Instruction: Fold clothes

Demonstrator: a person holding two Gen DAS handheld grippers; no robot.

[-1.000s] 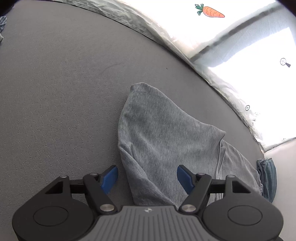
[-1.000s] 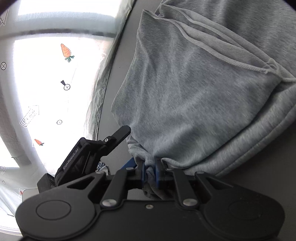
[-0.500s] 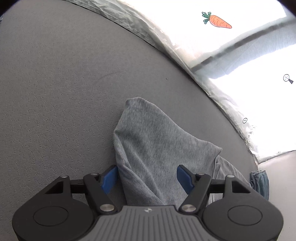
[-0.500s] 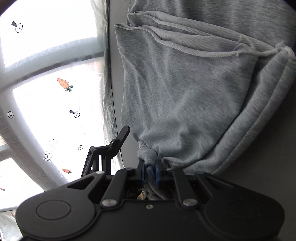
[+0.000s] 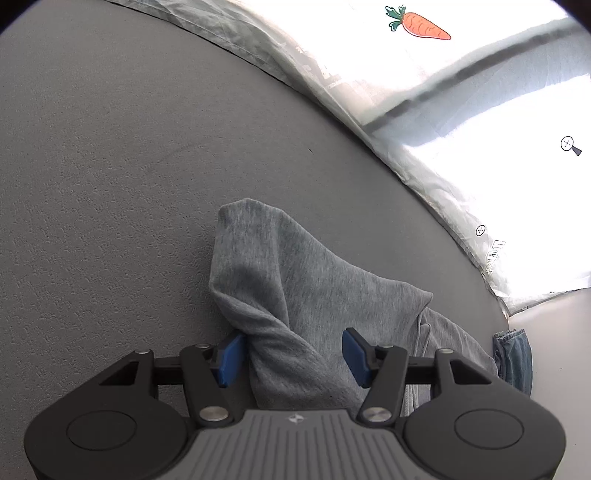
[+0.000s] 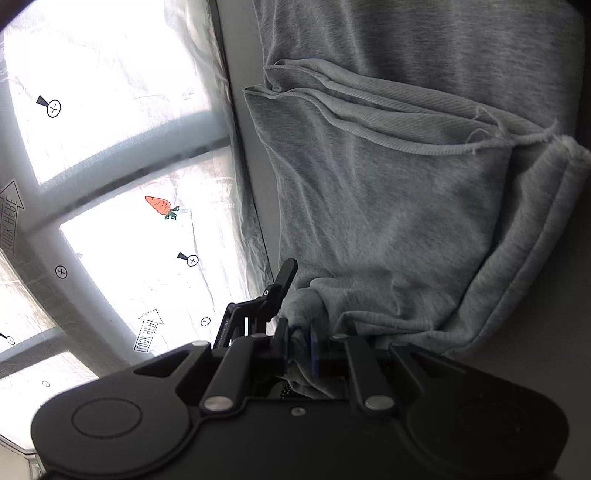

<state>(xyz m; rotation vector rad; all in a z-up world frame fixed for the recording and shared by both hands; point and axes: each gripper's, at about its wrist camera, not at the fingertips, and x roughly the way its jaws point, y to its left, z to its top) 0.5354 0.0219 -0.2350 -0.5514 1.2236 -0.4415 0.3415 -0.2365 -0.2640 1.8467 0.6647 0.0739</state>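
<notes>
The grey sweatshirt (image 5: 295, 295) lies bunched on the dark grey bed surface (image 5: 110, 166), well in from the bright window (image 5: 498, 166) with its carrot sticker (image 5: 419, 24). What matters for the coming move is that a twisted ridge of its cloth runs straight away from the left gripper (image 5: 293, 356), up the middle between the two blue pads. The left pad (image 5: 231, 356) is touching the fold, or all but; the right one (image 5: 356, 356) stands clear of it. Those jaws have just been closing around that ridge and sit half-wide, not yet pinching it. The right gripper (image 6: 299, 349) is nearly shut, clamped on a small gathered wad of the same garment's edge. From there the body spreads up and away, with the ribbed hem (image 6: 369, 122) lying crosswise beyond. To my eye the left hand is the one to act: it only needs to finish closing where it is. A scrap of blue denim (image 5: 513, 362) lies off to its right at the bed's edge.
</notes>
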